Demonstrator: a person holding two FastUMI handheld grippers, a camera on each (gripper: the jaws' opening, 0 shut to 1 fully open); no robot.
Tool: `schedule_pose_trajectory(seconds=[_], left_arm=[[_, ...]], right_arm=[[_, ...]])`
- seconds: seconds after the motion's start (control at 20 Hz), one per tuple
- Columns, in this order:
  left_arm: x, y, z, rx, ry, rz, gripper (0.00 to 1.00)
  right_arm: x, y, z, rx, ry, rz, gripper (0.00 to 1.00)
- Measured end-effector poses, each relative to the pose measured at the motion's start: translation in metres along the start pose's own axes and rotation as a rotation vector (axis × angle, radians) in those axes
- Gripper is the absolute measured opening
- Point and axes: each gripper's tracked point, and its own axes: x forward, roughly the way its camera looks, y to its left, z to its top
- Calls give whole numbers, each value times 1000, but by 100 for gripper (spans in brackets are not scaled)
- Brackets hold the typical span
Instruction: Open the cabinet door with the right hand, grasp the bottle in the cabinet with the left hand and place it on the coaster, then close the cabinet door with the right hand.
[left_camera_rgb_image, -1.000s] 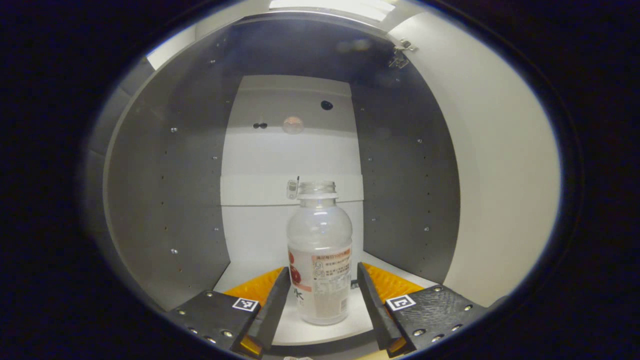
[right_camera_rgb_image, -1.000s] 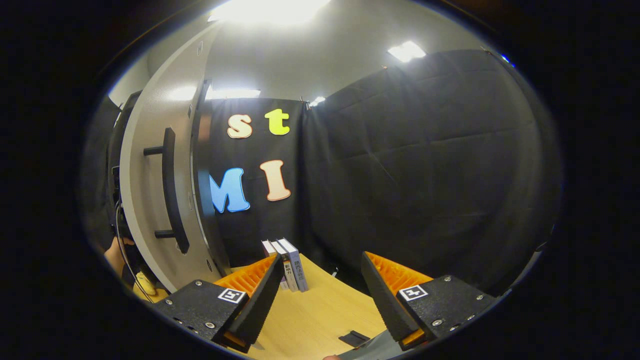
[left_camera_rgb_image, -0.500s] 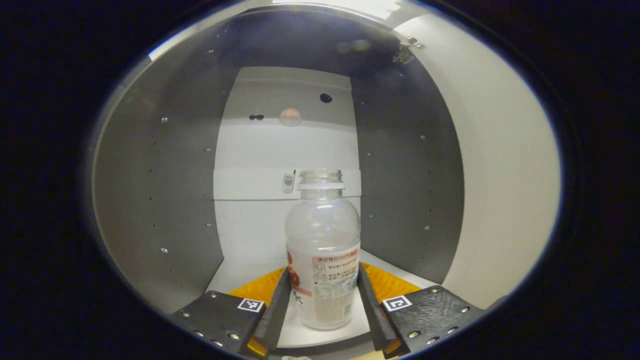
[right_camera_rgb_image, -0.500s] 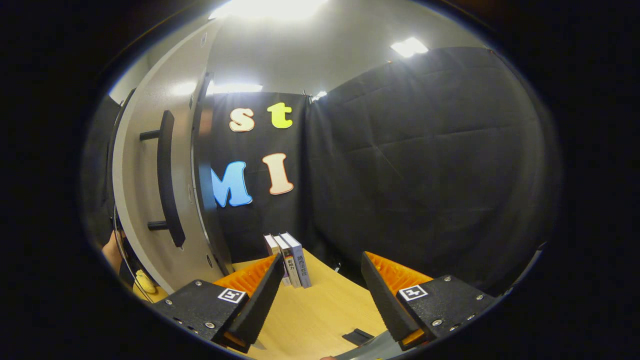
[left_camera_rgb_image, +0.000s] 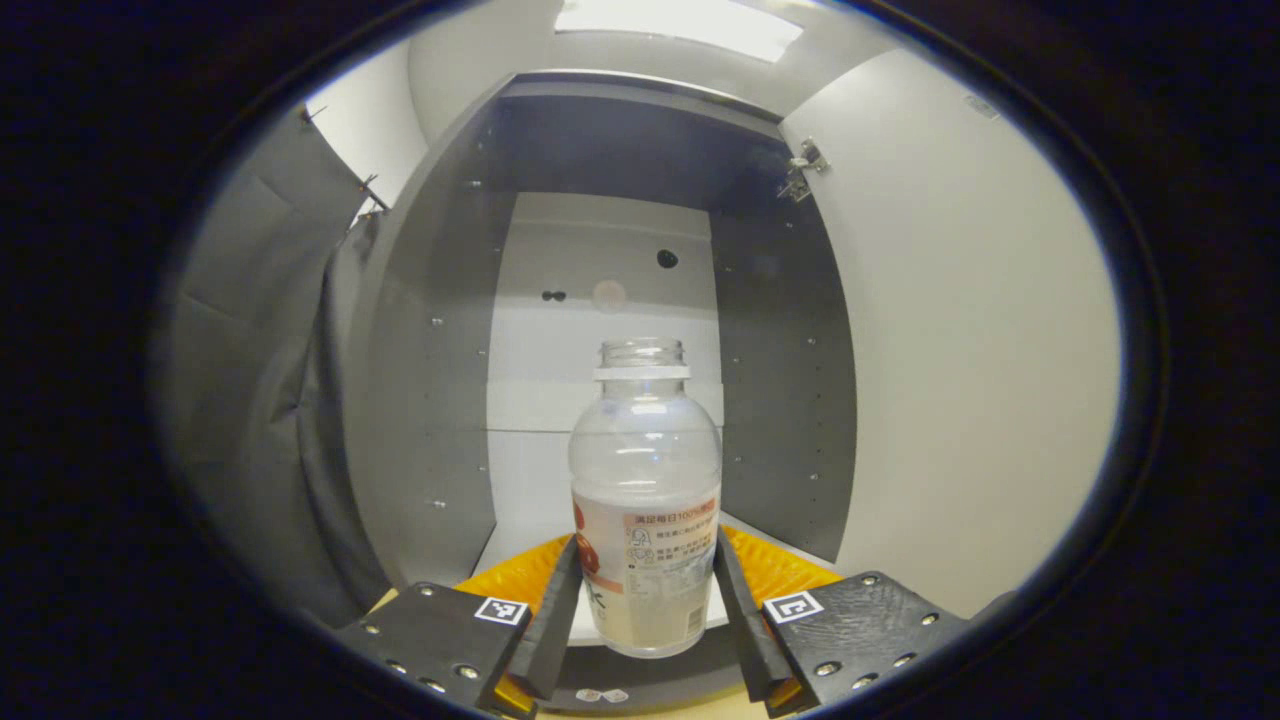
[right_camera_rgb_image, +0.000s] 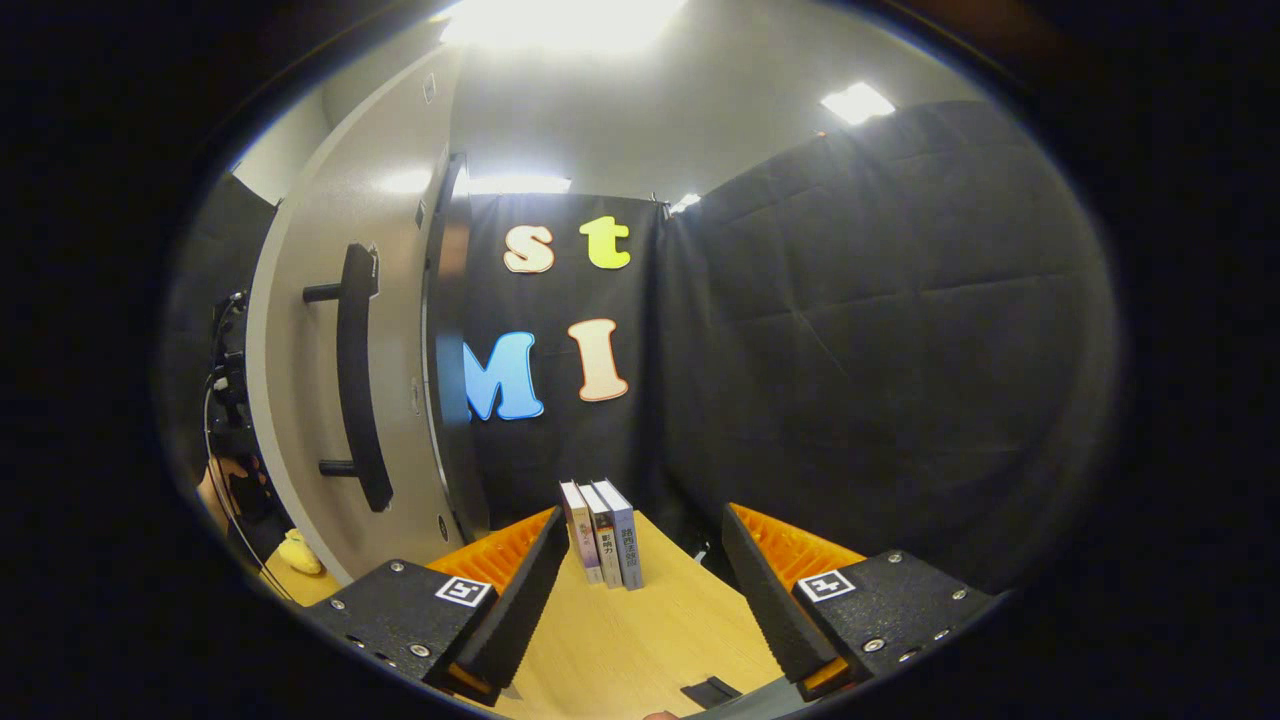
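the bottle (left_camera_rgb_image: 645, 500) at the centre of the left gripper view is clear and cloudy, uncapped, with a white neck ring and a white label carrying a red patch and a thin orange band. the cabinet (left_camera_rgb_image: 420, 400) has dark grey side walls dotted with small pale pegs and a white back panel. its door (left_camera_rgb_image: 960, 350) at the right is plain off-white.

in the right gripper view, the door handle (right_camera_rgb_image: 355, 390) at the left is black, the table (right_camera_rgb_image: 640, 630) is light wood-grain, and three books (right_camera_rgb_image: 603, 535) stand at the lower centre with pale, grey and blue-grey spines.
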Motion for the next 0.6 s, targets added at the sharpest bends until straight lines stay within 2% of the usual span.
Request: schedule_pose_trajectory(seconds=[0.05, 0.15, 0.2, 0.3, 0.35, 0.45, 0.6], left_arm=[[-9, -1, -1, 0, -2, 6, 75], [-28, -1, -3, 14, -9, 28, 75], [-40, -1, -4, 27, -12, 41, 70], [-67, -2, -8, 45, -14, 58, 70], [-80, -2, -11, 52, -6, 67, 65], [-103, 0, -17, 59, 1, 95, 65], [-136, 1, -26, 49, -5, 129, 75]], right_arm=[[1, 0, -1, 1, 4, 19, 95], [0, -1, -3, -3, 14, 52, 95], [0, -1, -4, -13, 16, 67, 95], [-3, 2, -4, -29, 16, 102, 95], [-4, 2, -4, -35, 15, 120, 95], [-6, 4, -4, -43, 12, 152, 95], [-9, 4, -6, -43, 12, 191, 95]])
